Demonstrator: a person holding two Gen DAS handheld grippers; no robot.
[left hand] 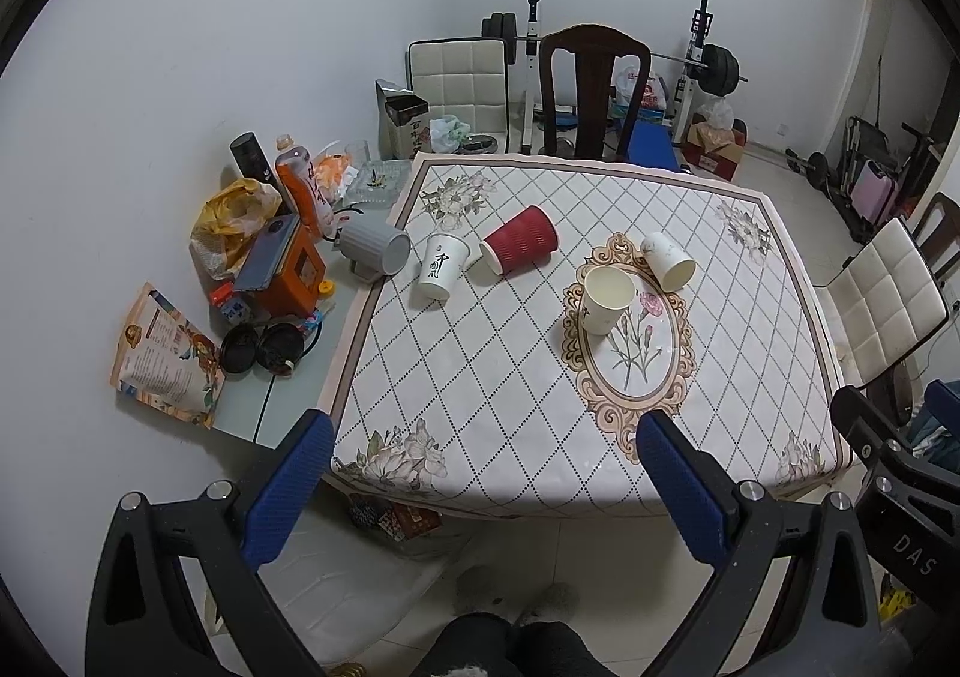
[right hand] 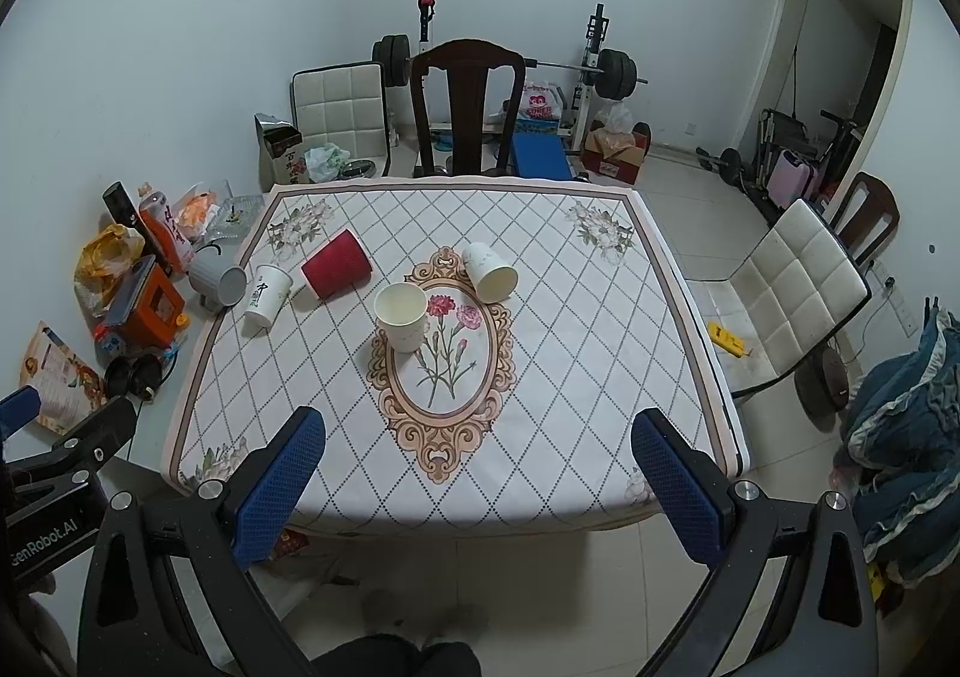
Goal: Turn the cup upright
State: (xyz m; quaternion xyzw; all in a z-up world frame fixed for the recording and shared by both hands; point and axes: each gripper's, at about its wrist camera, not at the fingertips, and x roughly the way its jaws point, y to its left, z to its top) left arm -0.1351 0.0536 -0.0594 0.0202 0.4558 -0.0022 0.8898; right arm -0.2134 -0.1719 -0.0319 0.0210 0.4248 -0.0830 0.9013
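Several cups are on the patterned tablecloth (left hand: 480, 377) (right hand: 540, 407). A white paper cup (left hand: 605, 299) (right hand: 404, 315) stands upright near the middle. Another white cup (left hand: 667, 260) (right hand: 489, 270) lies on its side behind it. A red ribbed cup (left hand: 521, 248) (right hand: 336, 263) lies on its side at the left. A white cup with black writing (left hand: 443, 264) (right hand: 267, 294) stands mouth down beside it. A grey ribbed mug (left hand: 375, 249) (right hand: 218, 276) lies on its side at the table's left edge. My left gripper (left hand: 486, 473) and right gripper (right hand: 480, 473) are open and empty, held above the table's near edge.
Clutter fills the grey side surface at left: orange box (left hand: 288, 281), bottle (left hand: 303, 185), yellow bag (left hand: 234, 221), headphones (left hand: 264, 347), booklet (left hand: 165, 359). A dark wooden chair (left hand: 591, 89) stands behind the table and a white padded chair (right hand: 792, 287) at right. Weights stand against the far wall.
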